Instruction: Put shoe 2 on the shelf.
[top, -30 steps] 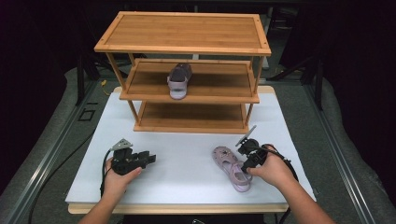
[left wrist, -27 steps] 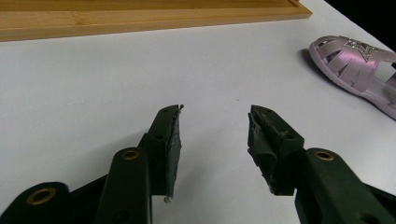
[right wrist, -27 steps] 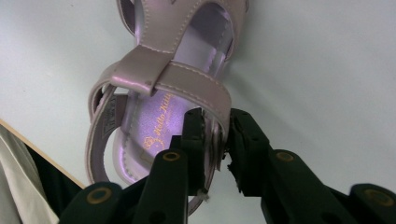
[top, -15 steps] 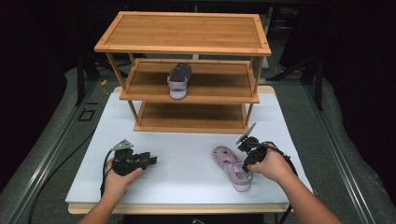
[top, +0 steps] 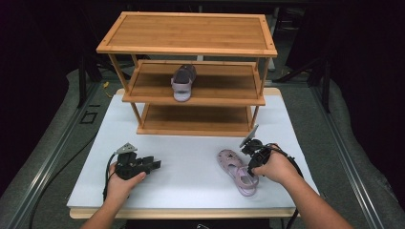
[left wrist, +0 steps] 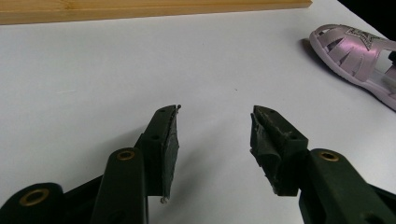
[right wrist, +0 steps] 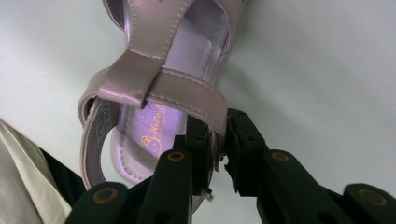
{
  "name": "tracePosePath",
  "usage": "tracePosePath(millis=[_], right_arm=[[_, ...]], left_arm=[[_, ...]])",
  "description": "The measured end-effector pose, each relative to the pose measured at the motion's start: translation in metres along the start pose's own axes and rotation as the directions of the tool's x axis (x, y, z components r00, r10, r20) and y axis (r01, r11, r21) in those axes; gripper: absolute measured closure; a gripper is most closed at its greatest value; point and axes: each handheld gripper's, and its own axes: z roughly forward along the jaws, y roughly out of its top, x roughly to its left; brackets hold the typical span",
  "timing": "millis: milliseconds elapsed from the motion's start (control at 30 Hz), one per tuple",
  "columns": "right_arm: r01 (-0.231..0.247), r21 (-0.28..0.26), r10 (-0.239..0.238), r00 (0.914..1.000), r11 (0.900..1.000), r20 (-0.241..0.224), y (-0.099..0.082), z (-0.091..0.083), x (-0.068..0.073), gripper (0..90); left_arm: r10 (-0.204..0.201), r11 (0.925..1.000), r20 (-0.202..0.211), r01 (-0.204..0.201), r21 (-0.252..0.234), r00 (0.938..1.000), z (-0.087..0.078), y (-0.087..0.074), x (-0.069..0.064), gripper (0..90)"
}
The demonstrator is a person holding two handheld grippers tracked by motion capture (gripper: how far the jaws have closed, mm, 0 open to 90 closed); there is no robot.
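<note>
Lilac patent sandal (top: 237,171) at lower right of the high view, flat on the white counter (top: 191,167), well short of the bamboo shoe rack (top: 191,71) in the upper half. Right gripper (right wrist: 219,144) down at the heel end, jaws pinching the sandal's side wall and strap edge, having just been shifting on it. Left gripper (left wrist: 215,135) at lower left, jaws spread over bare counter, just opened a little wider, nothing between them. Matching sandal (top: 183,82) already on the middle shelf. Step in hand, judged: securing the grasp before a lift. Next: firm pinch, raise clear of the counter, carry up-frame to the shelf, set down beside its mate without clipping the rack's front rail.
</note>
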Motion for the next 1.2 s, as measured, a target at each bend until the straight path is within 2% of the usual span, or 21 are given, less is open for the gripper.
tracePosePath(millis=[267,300,367,400,700,1033,1100,1167,1200], right_arm=[[-0.001,0.009,0.001,0.9999,1.0,-0.012,0.001,0.001,0.001,81.5],[0.009,0.043,-0.008,1.0,0.9991,-0.002,0.002,-0.002,0.002,82.0],[0.01,0.041,-0.01,0.9999,0.9991,-0.002,0.003,-0.002,0.002,82.1],[0.005,0.009,-0.005,1.0,0.9999,0.003,0.001,0.0,0.003,82.2],[0.004,-0.026,-0.004,1.0,0.9997,-0.003,-0.002,-0.003,0.004,83.0],[-0.014,-0.103,0.011,0.9996,0.9946,-0.027,-0.011,-0.007,0.003,83.3],[-0.023,-0.138,0.019,0.9993,0.9902,-0.032,-0.014,-0.011,0.002,83.3],[-0.039,-0.187,0.03,0.9982,0.9815,-0.053,-0.016,-0.017,0.002,83.3],[-0.053,-0.249,0.04,0.9975,0.9671,-0.059,-0.02,-0.024,0.002,83.2]], left_arm=[[-0.005,1.0,0.0,0.005,-0.003,1.0,0.0,0.0,0.001,51.3],[-0.008,1.0,-0.001,0.008,-0.005,1.0,0.0,0.0,0.001,51.3],[-0.009,0.9999,0.0,0.009,-0.004,1.0,0.0,0.0,0.001,51.3],[-0.01,0.9999,-0.001,0.01,-0.004,1.0,0.0,0.0,0.001,51.3],[-0.013,0.9999,-0.002,0.013,-0.007,0.9999,0.0,0.0,0.002,51.3],[-0.022,0.9998,0.001,0.022,-0.004,0.9998,0.0,-0.001,0.003,51.2],[-0.022,0.9997,0.001,0.022,-0.005,0.9997,0.0,-0.001,0.003,51.3],[-0.023,0.9997,-0.002,0.023,-0.008,0.9997,0.0,-0.001,0.003,51.3],[-0.025,0.9997,-0.002,0.025,-0.008,0.9997,0.0,-0.001,0.004,51.3]])
